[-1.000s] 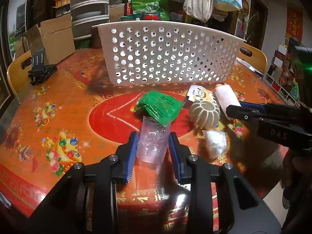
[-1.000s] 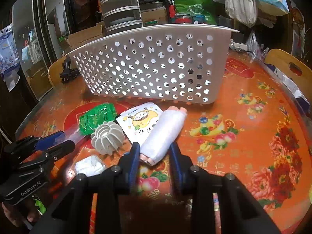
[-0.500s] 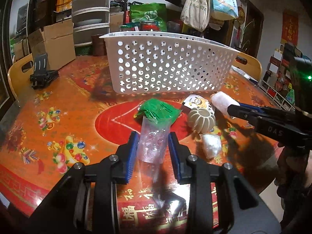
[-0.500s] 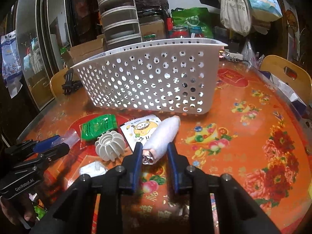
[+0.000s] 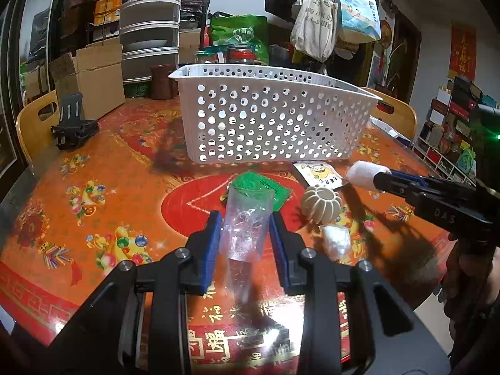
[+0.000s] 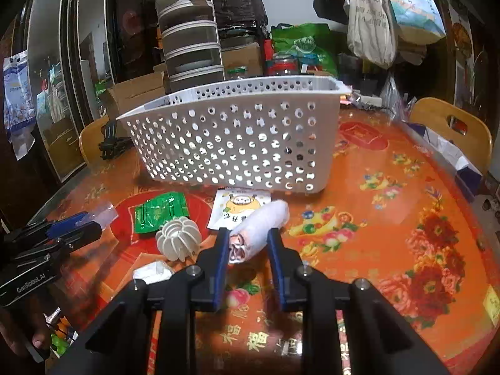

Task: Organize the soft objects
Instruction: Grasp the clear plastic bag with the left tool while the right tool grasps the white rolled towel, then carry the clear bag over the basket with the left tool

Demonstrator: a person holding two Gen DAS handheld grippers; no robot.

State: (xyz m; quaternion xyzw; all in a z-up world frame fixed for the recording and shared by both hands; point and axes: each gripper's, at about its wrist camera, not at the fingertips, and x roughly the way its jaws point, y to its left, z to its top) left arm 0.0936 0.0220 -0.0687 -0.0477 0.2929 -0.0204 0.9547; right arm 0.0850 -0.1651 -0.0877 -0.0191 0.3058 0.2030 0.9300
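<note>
Soft clear plastic cup (image 5: 246,223) is sitting pinched between the left gripper (image 5: 245,234) pads above the table (image 5: 103,168); the right gripper (image 6: 247,250) is squeezing a white roll (image 6: 261,226), the white basket (image 6: 237,137) standing beyond.

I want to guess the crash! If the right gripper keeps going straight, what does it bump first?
Probably the white basket. The right gripper, holding a white roll, points at its holey wall. Depth is hard to judge.
</note>
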